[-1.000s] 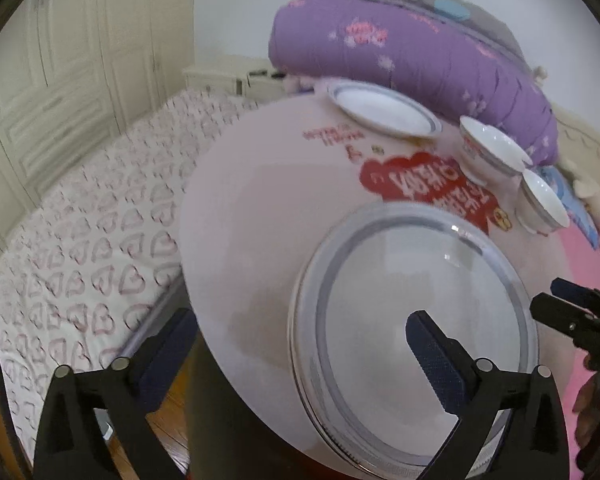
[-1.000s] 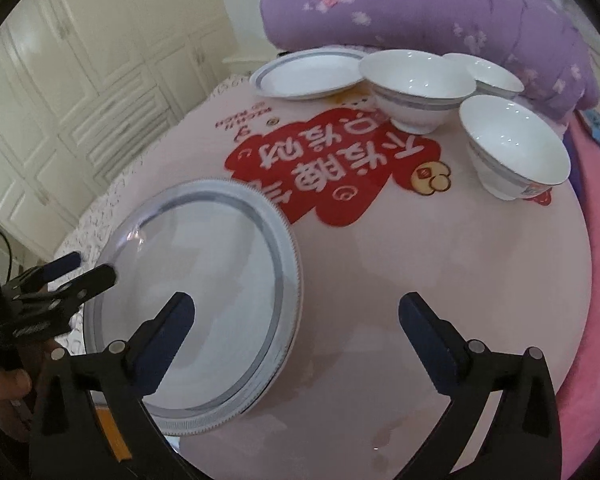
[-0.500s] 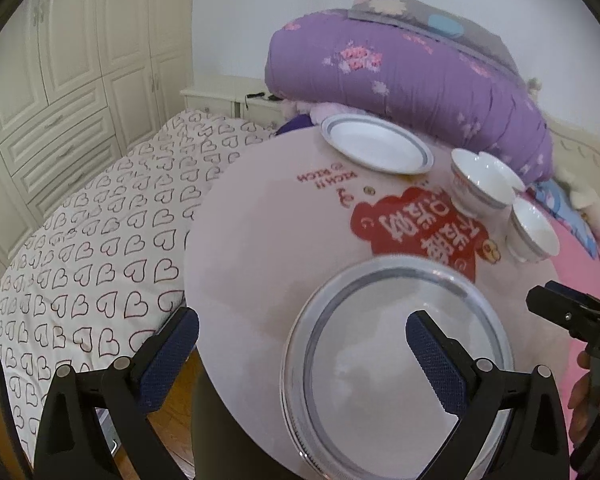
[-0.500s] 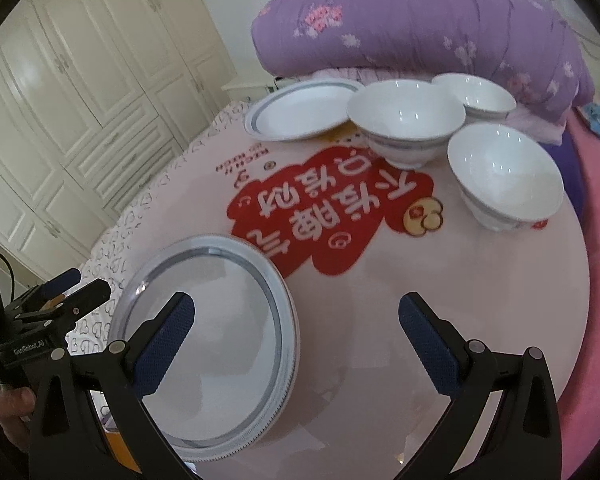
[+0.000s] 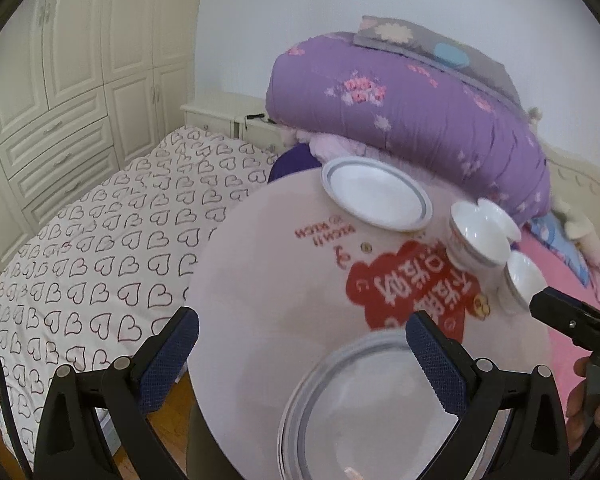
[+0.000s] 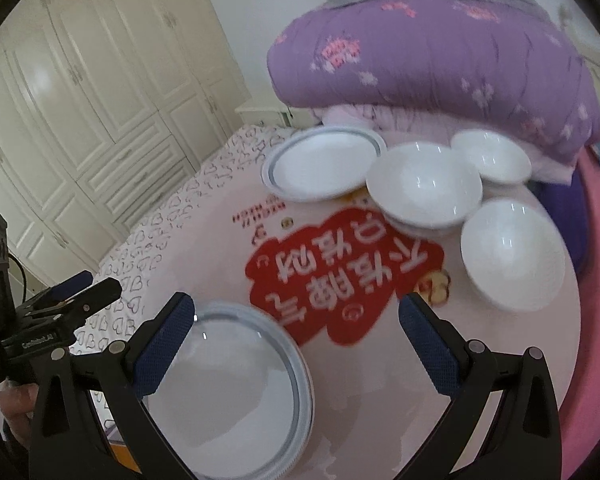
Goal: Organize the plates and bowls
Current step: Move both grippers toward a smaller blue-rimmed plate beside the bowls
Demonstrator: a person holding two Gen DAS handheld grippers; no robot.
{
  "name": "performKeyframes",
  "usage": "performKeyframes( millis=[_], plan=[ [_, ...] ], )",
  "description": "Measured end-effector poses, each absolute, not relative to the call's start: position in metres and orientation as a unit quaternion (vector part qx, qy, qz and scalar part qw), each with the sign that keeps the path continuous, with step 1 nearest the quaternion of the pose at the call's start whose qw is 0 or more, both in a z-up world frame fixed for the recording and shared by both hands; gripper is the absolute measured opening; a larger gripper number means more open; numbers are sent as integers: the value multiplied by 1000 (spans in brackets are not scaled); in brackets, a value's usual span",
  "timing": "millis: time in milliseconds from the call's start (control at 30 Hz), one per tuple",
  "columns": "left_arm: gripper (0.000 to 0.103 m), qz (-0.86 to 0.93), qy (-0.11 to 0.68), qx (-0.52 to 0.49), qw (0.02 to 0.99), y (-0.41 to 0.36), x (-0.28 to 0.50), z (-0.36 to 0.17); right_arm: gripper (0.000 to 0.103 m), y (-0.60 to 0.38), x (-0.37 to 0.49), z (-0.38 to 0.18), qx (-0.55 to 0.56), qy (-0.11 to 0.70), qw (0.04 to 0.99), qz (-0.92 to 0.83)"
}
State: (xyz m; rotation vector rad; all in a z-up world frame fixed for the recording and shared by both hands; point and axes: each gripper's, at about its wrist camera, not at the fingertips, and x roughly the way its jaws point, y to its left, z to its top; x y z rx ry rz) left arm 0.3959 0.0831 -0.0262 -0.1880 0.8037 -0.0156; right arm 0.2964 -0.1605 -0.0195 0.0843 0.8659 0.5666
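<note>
Left tool spread above large plate; right tool spread, empty.

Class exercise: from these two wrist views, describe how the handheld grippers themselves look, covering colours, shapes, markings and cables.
Both the left gripper and the right gripper have matte black angular frames with silver rivets at the joints. Each finger ends in a dark blue, finely textured pad. Seen from the right wrist view, the left gripper's body carries small white lettering, too blurred to read, and a thin black cable.
</note>
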Motion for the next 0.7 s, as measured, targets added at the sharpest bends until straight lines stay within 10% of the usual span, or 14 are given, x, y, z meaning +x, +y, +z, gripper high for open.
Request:
performKeyframes(
  millis=[700],
  plan=[
    [102,-50,442,-143,884,107,586,-22,103,-125,467,-3,18,443,860,252]
  ],
)
